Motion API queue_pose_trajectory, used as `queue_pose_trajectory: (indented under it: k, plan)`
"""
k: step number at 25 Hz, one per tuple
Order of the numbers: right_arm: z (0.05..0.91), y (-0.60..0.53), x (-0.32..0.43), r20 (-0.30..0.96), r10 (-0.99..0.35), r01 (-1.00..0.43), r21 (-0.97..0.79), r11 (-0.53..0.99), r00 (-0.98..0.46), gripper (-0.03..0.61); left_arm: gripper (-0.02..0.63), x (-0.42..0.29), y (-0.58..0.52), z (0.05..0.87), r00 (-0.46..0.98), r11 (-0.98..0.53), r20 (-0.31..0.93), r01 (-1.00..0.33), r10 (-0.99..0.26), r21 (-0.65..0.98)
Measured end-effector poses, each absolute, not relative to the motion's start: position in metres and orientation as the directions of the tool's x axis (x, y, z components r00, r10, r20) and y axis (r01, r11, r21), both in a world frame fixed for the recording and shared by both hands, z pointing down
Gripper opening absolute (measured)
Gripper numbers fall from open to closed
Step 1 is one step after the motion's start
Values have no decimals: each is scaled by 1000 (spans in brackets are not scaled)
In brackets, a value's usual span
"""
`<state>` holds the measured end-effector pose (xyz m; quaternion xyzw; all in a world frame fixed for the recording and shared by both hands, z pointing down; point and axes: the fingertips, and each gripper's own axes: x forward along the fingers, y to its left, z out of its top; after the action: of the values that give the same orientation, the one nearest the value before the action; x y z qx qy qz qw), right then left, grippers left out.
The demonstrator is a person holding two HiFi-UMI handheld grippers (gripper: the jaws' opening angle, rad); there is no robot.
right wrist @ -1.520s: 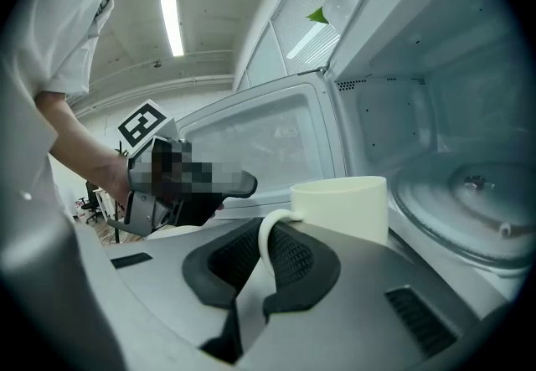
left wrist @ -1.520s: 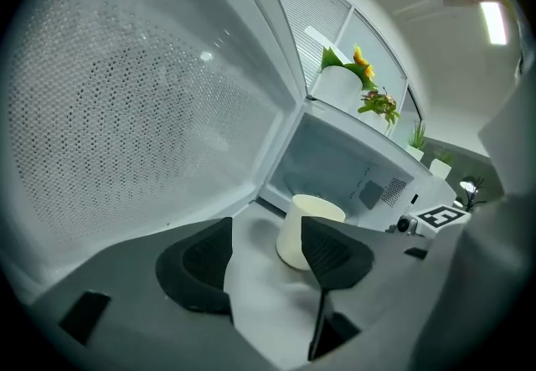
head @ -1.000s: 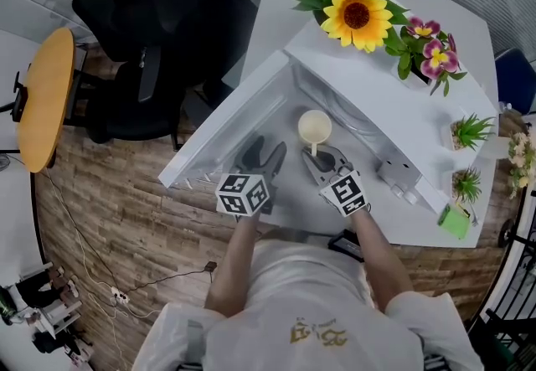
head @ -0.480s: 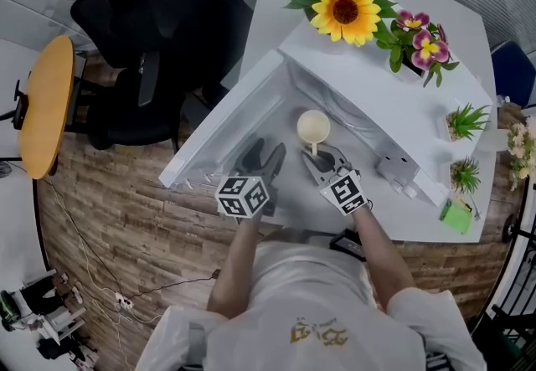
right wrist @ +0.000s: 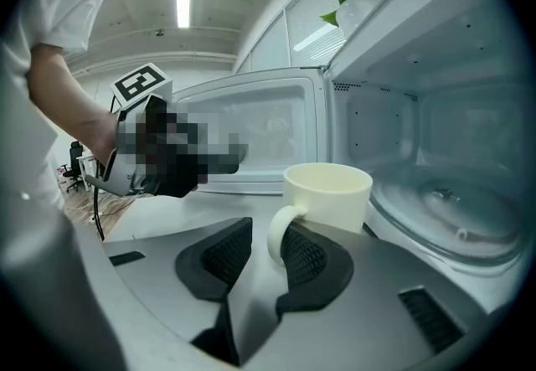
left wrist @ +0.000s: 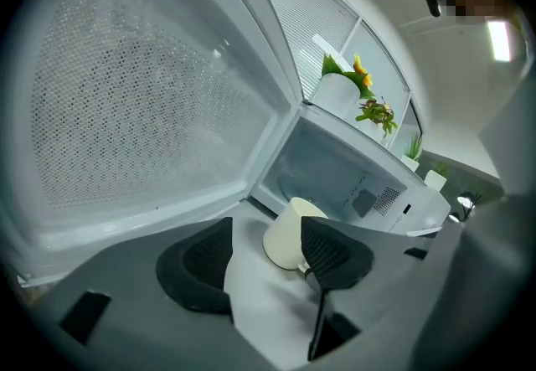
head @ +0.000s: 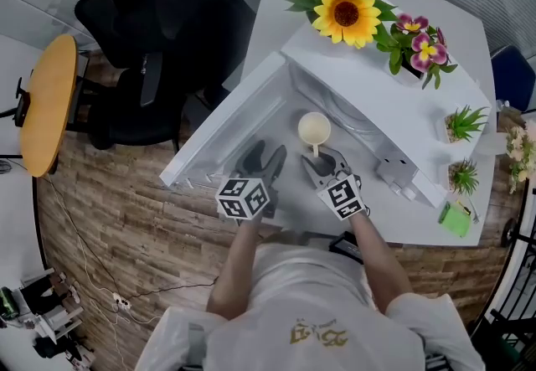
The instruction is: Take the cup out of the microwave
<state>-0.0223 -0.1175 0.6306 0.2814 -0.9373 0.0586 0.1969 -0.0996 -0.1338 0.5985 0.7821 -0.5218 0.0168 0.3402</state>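
A cream cup (head: 314, 127) stands upright on the white table just outside the open microwave (head: 394, 101), its handle toward me. My right gripper (head: 322, 162) is at that handle. In the right gripper view the handle of the cup (right wrist: 328, 193) sits between the jaws of the right gripper (right wrist: 266, 237). The jaws are opening, and a gap shows at the left pad. My left gripper (head: 261, 156) hovers open and holds nothing, left of the cup and in front of the swung-out door (head: 226, 135). The left gripper (left wrist: 266, 248) sees the cup (left wrist: 289, 235) just beyond its right finger.
A glass turntable (right wrist: 452, 210) lies in the microwave cavity. A sunflower vase (head: 350, 9) and pink flowers (head: 423, 47) stand on top of the microwave. Small potted plants (head: 462, 122) stand at the right. A black office chair (head: 151, 34) is at the left.
The right gripper's jaws have parted a little around the cup's handle. The cup and both hands have stayed where they were.
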Motion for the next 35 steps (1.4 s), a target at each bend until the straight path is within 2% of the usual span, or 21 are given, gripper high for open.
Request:
queue_pose_trajectory:
  k: [9, 22, 29, 35]
  plan:
    - [627, -118, -8, 425, -550, -596, 32, 803, -719, 108, 256, -91, -134, 592, 469, -244, 372, -824, -801, 512]
    - [600, -111, 28, 383, -641, -724, -120, 679, -665, 117, 250, -74, -123, 565, 489, -331, 349, -843, -799, 423]
    - [577, -108, 41, 362, -696, -773, -131, 621, -621, 117, 239, -67, -111, 553, 506, -368, 340, -842, -793, 394]
    - [546, -108, 50, 290, -762, -816, -231, 531, -578, 112, 215, -66, -105, 534, 508, -391, 312, -844, -803, 367]
